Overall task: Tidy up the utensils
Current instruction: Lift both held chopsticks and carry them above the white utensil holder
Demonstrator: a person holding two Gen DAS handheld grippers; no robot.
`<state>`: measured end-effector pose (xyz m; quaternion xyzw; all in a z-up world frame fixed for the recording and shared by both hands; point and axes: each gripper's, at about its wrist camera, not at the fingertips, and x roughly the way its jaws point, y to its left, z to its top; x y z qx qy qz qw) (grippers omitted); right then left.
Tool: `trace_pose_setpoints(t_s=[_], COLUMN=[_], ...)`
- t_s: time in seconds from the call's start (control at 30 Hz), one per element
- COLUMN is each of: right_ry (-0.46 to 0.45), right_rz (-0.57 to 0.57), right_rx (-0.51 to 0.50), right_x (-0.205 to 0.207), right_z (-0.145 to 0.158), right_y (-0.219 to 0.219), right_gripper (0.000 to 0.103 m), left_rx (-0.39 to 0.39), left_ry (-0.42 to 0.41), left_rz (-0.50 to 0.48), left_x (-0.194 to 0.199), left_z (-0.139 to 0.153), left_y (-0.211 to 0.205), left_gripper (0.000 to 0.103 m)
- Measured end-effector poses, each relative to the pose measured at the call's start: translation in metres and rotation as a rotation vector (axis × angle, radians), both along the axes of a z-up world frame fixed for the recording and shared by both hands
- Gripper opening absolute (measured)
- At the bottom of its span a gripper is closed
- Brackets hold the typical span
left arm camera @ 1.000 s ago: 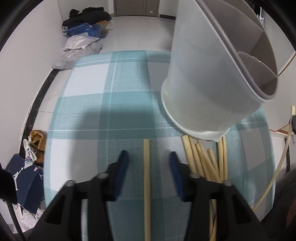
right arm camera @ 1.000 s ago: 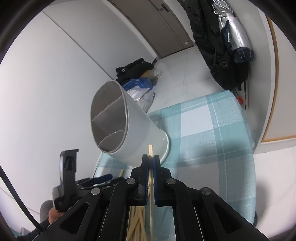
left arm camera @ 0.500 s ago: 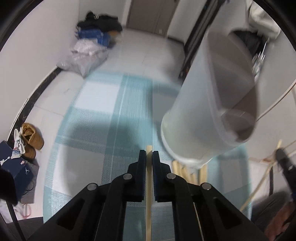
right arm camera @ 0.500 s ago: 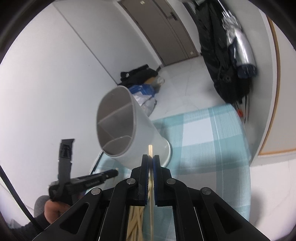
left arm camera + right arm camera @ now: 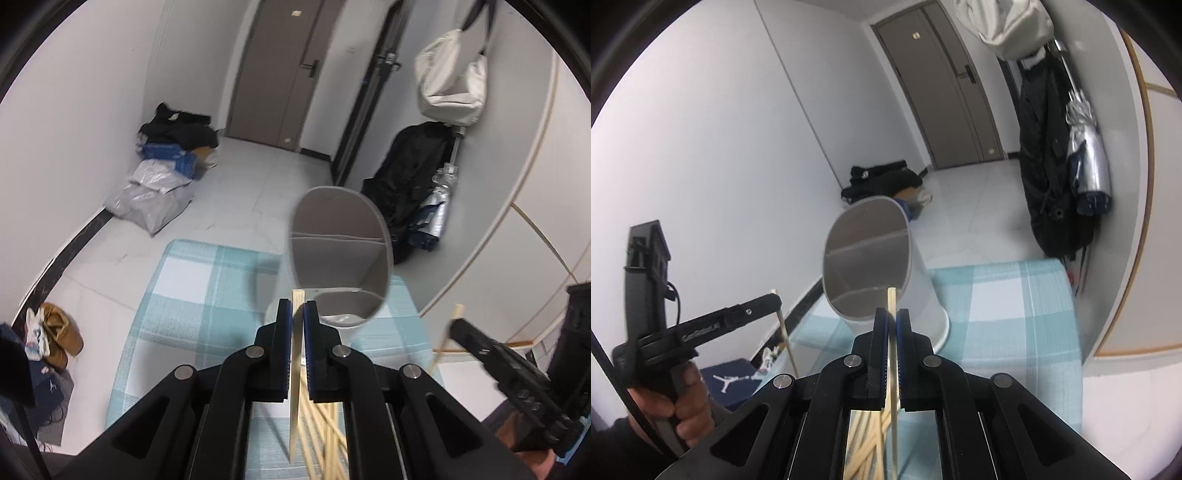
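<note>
A grey divided utensil holder (image 5: 340, 258) stands on the teal checked cloth (image 5: 192, 280); it also shows in the right wrist view (image 5: 871, 266). My left gripper (image 5: 297, 314) is shut on a wooden chopstick (image 5: 295, 369), raised just before the holder's mouth. My right gripper (image 5: 893, 321) is shut on another wooden chopstick (image 5: 894, 369), also raised near the holder. A pile of loose chopsticks (image 5: 325, 435) lies on the cloth under the grippers, also in the right wrist view (image 5: 871, 443). The right gripper shows in the left wrist view (image 5: 458, 325), the left gripper in the right one (image 5: 775, 302).
The table edge runs along the far side of the cloth (image 5: 1049, 266). On the floor are bags and clothes (image 5: 162, 173), shoes (image 5: 55, 328) and a blue box (image 5: 727, 380). Coats hang by the wall (image 5: 1052, 155).
My left gripper closed on a chopstick lying on the cloth and lifted it to the holder's mouth. My right gripper rose a little with its chopstick.
</note>
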<state>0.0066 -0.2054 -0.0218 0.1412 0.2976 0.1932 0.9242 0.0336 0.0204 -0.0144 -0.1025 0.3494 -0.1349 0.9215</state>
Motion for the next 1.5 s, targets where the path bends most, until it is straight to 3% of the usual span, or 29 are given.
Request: trace_pose_setpoints(t_s=[0.4,0.73,1.2,1.5], right_ry=[-0.073,-0.144,-0.253,-0.286], right_rz=[-0.006,0.019,0.070,0.073], right_rx=[-0.014,0.012,0.017,-0.005], right_x=[-0.011,-0.012,0.062,0.119], right_z=[0.024,0.070,0.150,0.148], right_y=[0.003,0.000,0.006,0.019], right_gripper=[0.003,0.003,0.003,0.003], left_rx=[0.009,-0.034,-0.047,-0.005], left_ry=[-0.034,-0.092,-0.195,-0.240], left_rz=[-0.062,-0.107,-0.098,-0.111], left_x=[-0.013,0.005,0.067,0.100], left_z=[0.032,0.077,0.131,0.124], left_y=[-0.013,-0.017,-0.009,-0.004], left_gripper=[0.003,0.003,0.003,0.003])
